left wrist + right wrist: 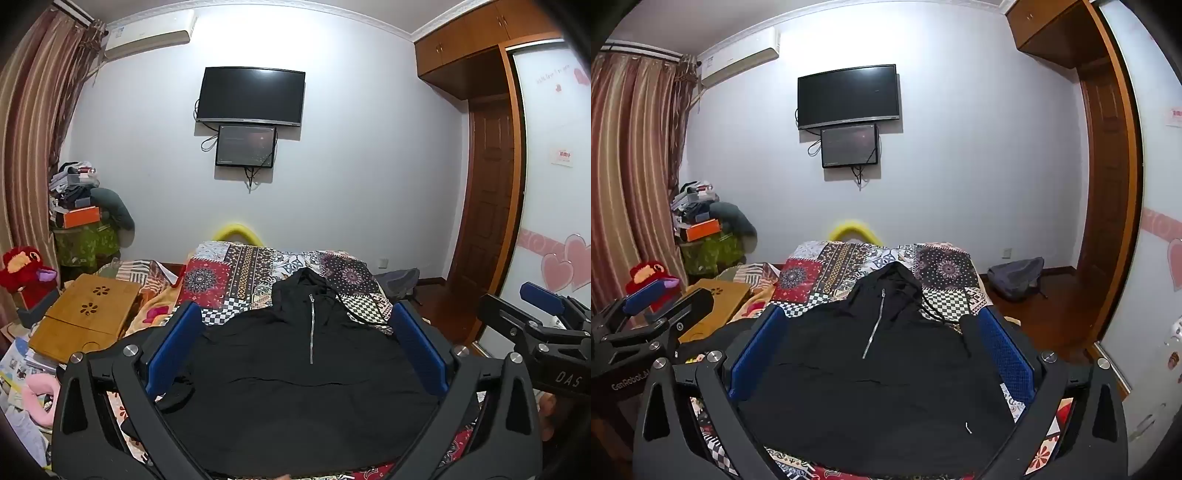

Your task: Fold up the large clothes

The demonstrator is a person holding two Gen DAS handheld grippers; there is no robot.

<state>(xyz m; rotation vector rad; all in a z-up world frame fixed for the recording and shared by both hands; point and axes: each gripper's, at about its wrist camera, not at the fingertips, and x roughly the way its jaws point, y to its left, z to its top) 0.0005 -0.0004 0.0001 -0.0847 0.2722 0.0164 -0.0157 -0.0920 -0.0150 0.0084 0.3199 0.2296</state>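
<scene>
Black and soft, the hooded jacket lies spread face-up on the patchwork bedspread, its hood toward the far wall and its silver zipper running up the chest; I judge it light, limp and a little slippery, so I would pinch it at the hem corners or shoulders rather than mid-panel. Both my left claw and right claw hang above it with jaws spread wide, holding nothing, and I see no containers near the bed worth noting.
</scene>
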